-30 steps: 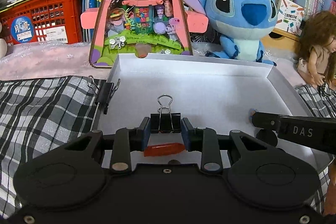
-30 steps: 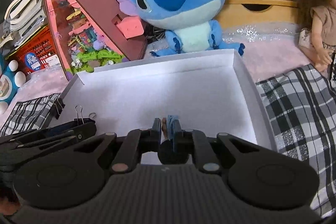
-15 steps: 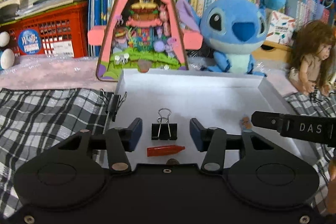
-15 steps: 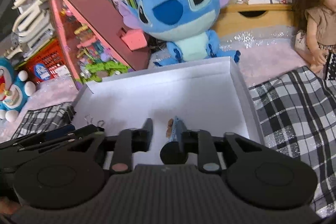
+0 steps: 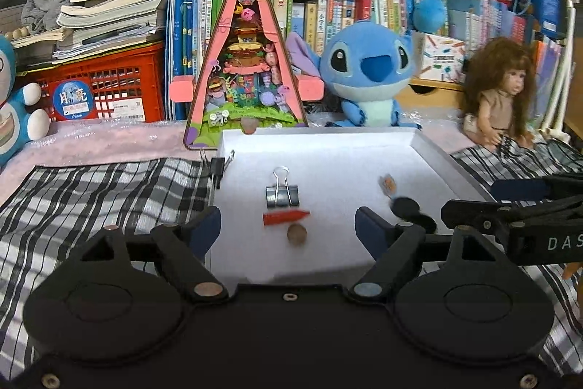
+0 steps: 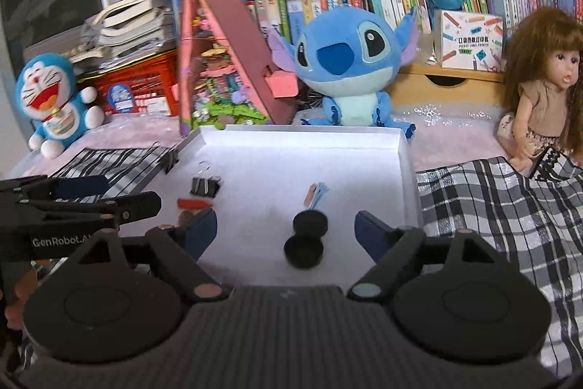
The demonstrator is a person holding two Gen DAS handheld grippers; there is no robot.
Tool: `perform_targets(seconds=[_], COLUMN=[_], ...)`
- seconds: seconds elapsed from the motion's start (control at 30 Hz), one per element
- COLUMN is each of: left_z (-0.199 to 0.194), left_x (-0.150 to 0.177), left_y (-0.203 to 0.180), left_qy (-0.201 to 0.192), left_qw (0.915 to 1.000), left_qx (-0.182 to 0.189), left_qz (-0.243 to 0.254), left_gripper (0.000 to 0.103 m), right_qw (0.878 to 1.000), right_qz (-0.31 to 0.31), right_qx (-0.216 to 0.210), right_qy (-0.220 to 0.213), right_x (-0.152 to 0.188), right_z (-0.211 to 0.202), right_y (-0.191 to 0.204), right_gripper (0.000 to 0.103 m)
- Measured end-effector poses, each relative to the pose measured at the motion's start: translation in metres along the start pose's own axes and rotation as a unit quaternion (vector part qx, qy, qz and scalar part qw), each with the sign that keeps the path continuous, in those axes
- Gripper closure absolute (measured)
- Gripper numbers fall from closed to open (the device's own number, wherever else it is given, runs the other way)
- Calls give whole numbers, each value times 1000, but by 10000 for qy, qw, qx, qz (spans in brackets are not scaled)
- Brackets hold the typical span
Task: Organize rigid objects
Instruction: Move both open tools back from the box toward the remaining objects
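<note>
A white tray (image 5: 430,154) lies on the checked cloth; it also shows in the right wrist view (image 6: 406,170). In it lie a black binder clip (image 5: 282,195), a red pen cap (image 5: 286,217), a brown coin (image 5: 297,234), a small blue-and-tan piece (image 6: 316,194) and two black discs (image 6: 304,237). The binder clip (image 6: 204,186) and red cap (image 6: 193,203) show in the right wrist view too. My left gripper (image 5: 288,228) is open and empty above the tray's near edge. My right gripper (image 6: 286,226) is open and empty over the black discs.
A second binder clip (image 5: 217,168) is clipped on the tray's left wall. Behind the tray stand a pink triangular toy house (image 5: 247,68), a blue plush (image 5: 368,75) and a doll (image 5: 501,97). A red crate (image 5: 105,86) and books fill the back.
Both grippers opened and drew back from the tray. The left let go of the binder clip; the right let go of the blue-and-tan piece. Both now lie in the tray.
</note>
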State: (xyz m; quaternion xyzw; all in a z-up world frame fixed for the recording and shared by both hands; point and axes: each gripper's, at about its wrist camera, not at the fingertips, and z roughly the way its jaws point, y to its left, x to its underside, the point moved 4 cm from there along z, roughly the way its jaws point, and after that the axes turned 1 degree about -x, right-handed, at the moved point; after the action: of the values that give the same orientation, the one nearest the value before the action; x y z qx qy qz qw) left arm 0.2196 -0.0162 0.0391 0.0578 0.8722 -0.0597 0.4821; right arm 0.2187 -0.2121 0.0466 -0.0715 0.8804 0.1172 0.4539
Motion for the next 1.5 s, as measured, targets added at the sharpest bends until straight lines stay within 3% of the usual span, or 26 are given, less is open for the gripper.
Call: perform_targets(seconds=[0.27,0.6,1.17,1.5], left_z=[-31,-65,-113,-125], left_x=[31,67,123,141], left_y=[-3,-8,-3,-7], left_qy=[-48,-227,-410,-264], left_qw=[9998,9991,9986,9981], left_qx=[161,258,192,372], left_qz=[126,229,292,421], left_gripper=[21,19,19,22], right_qw=[9983,9927,9863,9833], right_qz=[-525,-1111,-1387,-1655], right_qx=[-46,-120,0,23], right_qy=[-246,-465,-895,-752], right_x=[25,64,120,145], right_z=[-34,-63,-102,-105], right_y=[19,49,68,76], right_gripper=[0,0,0,0])
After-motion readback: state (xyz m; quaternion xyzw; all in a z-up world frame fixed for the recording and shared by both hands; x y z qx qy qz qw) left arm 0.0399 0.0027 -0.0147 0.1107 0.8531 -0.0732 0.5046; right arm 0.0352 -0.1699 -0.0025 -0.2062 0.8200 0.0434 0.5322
